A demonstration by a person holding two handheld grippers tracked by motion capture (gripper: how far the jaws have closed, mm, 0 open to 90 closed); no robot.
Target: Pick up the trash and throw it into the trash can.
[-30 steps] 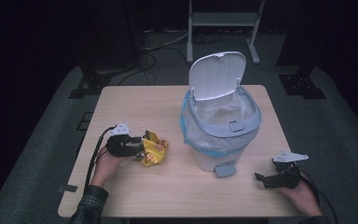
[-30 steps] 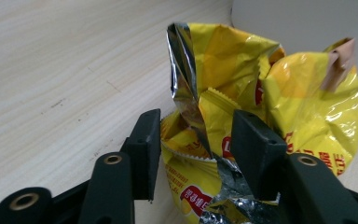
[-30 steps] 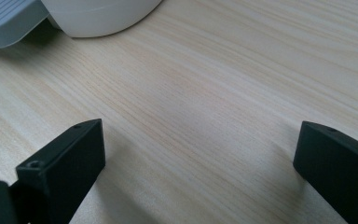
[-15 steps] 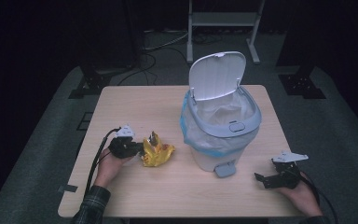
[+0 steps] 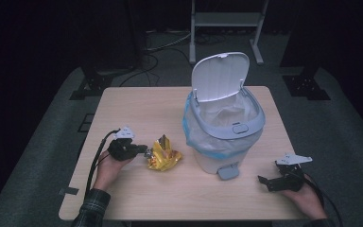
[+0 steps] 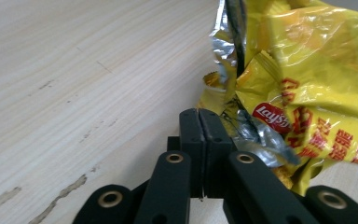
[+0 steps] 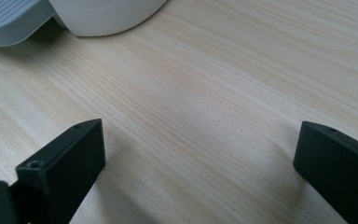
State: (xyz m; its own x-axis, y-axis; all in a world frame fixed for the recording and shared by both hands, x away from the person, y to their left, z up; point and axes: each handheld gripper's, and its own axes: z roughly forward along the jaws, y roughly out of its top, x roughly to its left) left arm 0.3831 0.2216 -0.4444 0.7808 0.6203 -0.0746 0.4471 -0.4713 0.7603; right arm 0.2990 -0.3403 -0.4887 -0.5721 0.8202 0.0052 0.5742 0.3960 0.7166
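Left gripper point(image 5: 142, 151) pinched on the edge of a crumpled yellow chip bag point(image 5: 163, 155); right gripper point(image 5: 269, 180) idle with jaws wide apart.

The chip bag lies on the wooden table point(image 5: 137, 109), on its left half, just beside the white pedal bin point(image 5: 224, 130), whose lid point(image 5: 219, 75) stands up and whose blue-edged liner is folded over the rim. In the left gripper view the two black jaws have just closed; they meet flat against each other with a fold of the bag's silver inner foil point(image 6: 254, 140) caught at their tips, the rest of the bag spreading off to the right. The right gripper rests low over bare table near the front right corner, close to the bin's grey pedal point(image 5: 228, 171), touching nothing.
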